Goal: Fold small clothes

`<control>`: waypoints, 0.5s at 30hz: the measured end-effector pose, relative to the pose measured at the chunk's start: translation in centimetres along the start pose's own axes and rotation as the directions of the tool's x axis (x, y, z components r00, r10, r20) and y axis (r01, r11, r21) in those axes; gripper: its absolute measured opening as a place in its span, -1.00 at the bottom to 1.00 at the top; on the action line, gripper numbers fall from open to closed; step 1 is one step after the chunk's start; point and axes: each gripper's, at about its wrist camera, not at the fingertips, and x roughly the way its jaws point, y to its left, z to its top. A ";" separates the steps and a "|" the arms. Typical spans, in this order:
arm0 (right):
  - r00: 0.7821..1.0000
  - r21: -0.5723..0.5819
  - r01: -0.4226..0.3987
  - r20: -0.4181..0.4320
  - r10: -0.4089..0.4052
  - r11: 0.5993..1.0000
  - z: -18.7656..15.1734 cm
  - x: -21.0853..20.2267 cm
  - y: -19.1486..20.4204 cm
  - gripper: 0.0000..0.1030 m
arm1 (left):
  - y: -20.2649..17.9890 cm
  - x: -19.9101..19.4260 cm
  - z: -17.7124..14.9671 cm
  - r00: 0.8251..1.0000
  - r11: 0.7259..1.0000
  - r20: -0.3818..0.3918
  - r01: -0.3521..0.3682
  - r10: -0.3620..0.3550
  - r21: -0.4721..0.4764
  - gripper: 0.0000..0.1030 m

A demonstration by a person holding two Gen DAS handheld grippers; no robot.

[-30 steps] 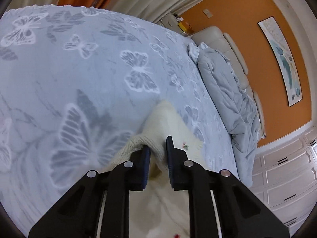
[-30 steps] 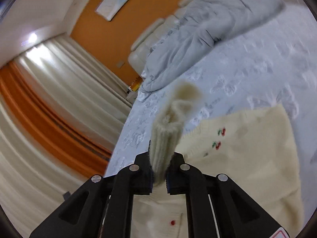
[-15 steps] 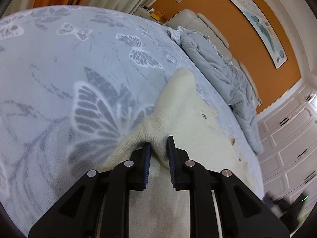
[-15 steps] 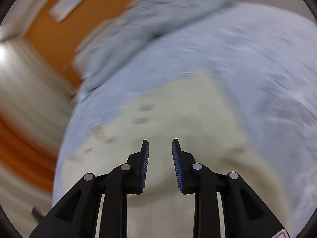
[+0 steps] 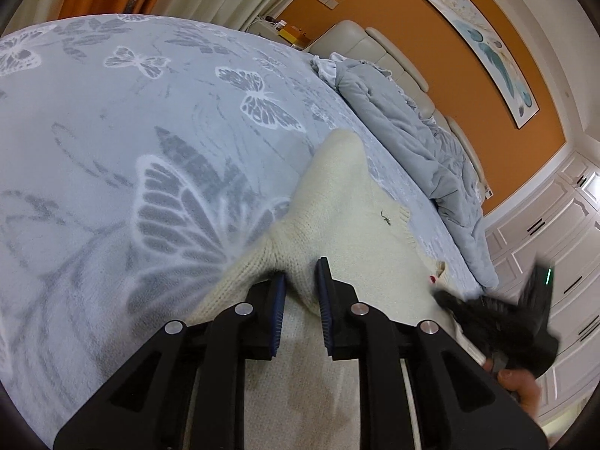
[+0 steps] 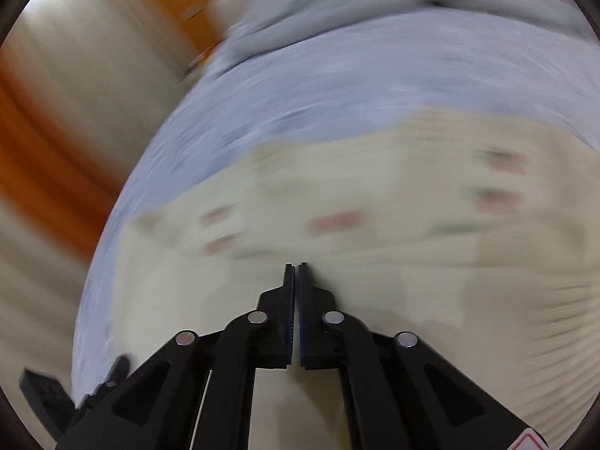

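A small cream knit sweater (image 5: 348,217) with red cherry motifs lies on the blue butterfly bedspread (image 5: 112,131). My left gripper (image 5: 302,281) is shut on a fold of the sweater's edge near its sleeve. The right wrist view is motion-blurred: the sweater (image 6: 375,195) fills its middle, and my right gripper (image 6: 295,273) is shut with nothing between its fingers, just above the knit. The right gripper also shows blurred at the right of the left wrist view (image 5: 498,322), with the hand that holds it.
A crumpled grey duvet (image 5: 412,142) lies along the beige headboard (image 5: 375,41) at the far side of the bed. Orange wall, a picture, white cabinets and curtains stand behind. The left gripper shows at the bottom left of the right wrist view (image 6: 56,397).
My right gripper let go of the sleeve it held, swung across the sweater and closed empty. My left gripper keeps its hold and has lowered the fold toward the bed.
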 end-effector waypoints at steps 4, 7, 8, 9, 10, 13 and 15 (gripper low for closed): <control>0.991 0.082 0.079 0.098 -0.087 0.994 0.1 -6.6 -5.1 -0.74 | -0.2 -0.1 -0.2 1.000 1.000 0.003 -0.005 0.005 0.006 -0.67; 0.997 -0.074 0.022 0.081 -0.016 0.997 -2.6 -9.7 -3.4 -0.78 | -0.3 0.0 -0.2 1.000 1.000 0.001 -0.012 0.012 0.010 -0.67; 0.997 -0.118 0.062 0.058 -0.055 0.991 -3.4 -9.1 -3.0 -0.81 | -0.3 0.0 -0.2 1.000 1.000 0.001 -0.015 0.015 0.012 -0.67; 0.991 -0.133 0.131 0.038 -0.127 0.982 -4.1 -8.9 -4.1 -0.94 | -0.4 0.0 -0.2 1.000 1.000 0.000 -0.016 0.016 0.011 -0.67; 0.990 -0.081 0.137 0.032 -0.135 0.987 -4.5 -8.9 -6.5 -1.00 | -0.4 0.1 -0.2 1.000 1.000 0.000 -0.019 0.019 0.013 -0.67; 0.990 0.110 0.102 0.090 -0.112 0.989 -4.6 -11.4 -9.5 -1.00 | -0.6 0.1 -0.1 1.000 0.999 -0.001 -0.028 0.028 0.019 -0.67; 0.983 0.068 0.115 0.139 -0.124 0.991 -4.6 -13.5 -8.1 -0.73 | -0.7 0.2 -0.1 1.000 0.999 -0.001 -0.031 0.031 0.020 -0.67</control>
